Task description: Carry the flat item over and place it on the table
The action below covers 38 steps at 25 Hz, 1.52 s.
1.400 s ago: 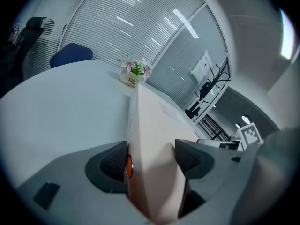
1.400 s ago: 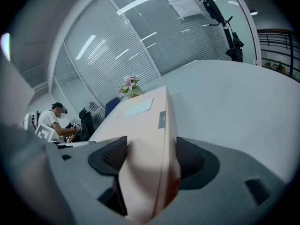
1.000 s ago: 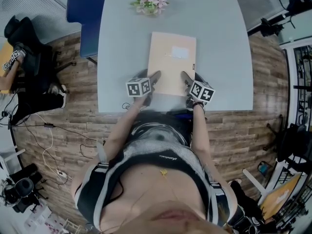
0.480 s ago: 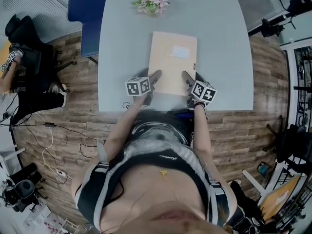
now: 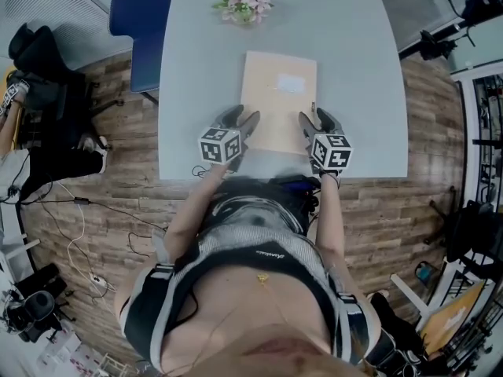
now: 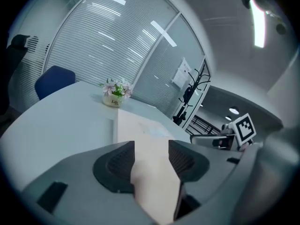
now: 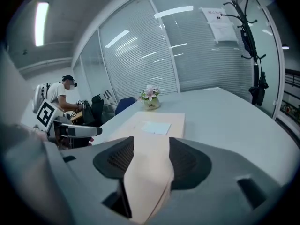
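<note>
A flat tan envelope with a pale label lies lengthwise on the grey table. My left gripper is at its near left corner and my right gripper at its near right corner. Both pairs of jaws have just been closing, with the envelope between them. In the left gripper view the envelope fills the gap between the pads. The right gripper view shows the same, with the envelope bent upward between the pads. Its far end still rests on the table.
A small pot of pink flowers stands at the table's far edge, beyond the envelope. A blue chair is at the far left corner. A person sits off to the left. Cables lie on the wooden floor.
Both grippers have risen and rolled at the envelope's near corners. Their jaws have narrowed onto it, and its near edge has come up off the table.
</note>
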### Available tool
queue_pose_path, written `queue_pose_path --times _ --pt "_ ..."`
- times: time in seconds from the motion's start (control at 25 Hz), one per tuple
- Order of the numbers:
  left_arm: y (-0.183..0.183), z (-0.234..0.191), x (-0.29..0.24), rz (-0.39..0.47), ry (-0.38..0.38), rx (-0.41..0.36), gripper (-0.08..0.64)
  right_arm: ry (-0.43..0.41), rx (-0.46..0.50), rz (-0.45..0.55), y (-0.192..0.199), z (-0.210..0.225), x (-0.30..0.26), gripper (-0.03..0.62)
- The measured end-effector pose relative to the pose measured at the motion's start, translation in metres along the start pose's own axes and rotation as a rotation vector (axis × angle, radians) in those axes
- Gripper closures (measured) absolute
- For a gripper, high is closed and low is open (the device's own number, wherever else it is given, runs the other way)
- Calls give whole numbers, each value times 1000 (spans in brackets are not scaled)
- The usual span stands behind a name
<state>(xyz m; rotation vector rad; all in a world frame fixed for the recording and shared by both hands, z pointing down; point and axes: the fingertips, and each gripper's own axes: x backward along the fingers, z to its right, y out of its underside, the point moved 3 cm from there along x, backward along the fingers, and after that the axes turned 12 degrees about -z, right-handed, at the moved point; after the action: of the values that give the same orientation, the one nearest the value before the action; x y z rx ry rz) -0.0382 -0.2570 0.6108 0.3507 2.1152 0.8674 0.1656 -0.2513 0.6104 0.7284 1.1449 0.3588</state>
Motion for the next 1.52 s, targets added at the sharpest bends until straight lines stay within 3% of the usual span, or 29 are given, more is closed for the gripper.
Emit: queue_pose_path --times 0.24,0.44,0.64,0.96,1.52 --pt "-11 25 10 9 47 -97 444 0 104 56 -21 -23 23 446" --pt "-18 47 16 21 91 -182 503 -36 79 144 -41 -39 44 520" --pt "-29 71 27 56 143 -232 525 -30 116 184 -48 -55 58 572" --pt "-60 106 55 138 193 -307 540 -50 193 260 -66 -88 84 579" --pt "-132 165 128 346 252 -472 546 -136 271 486 -139 -143 157 588"
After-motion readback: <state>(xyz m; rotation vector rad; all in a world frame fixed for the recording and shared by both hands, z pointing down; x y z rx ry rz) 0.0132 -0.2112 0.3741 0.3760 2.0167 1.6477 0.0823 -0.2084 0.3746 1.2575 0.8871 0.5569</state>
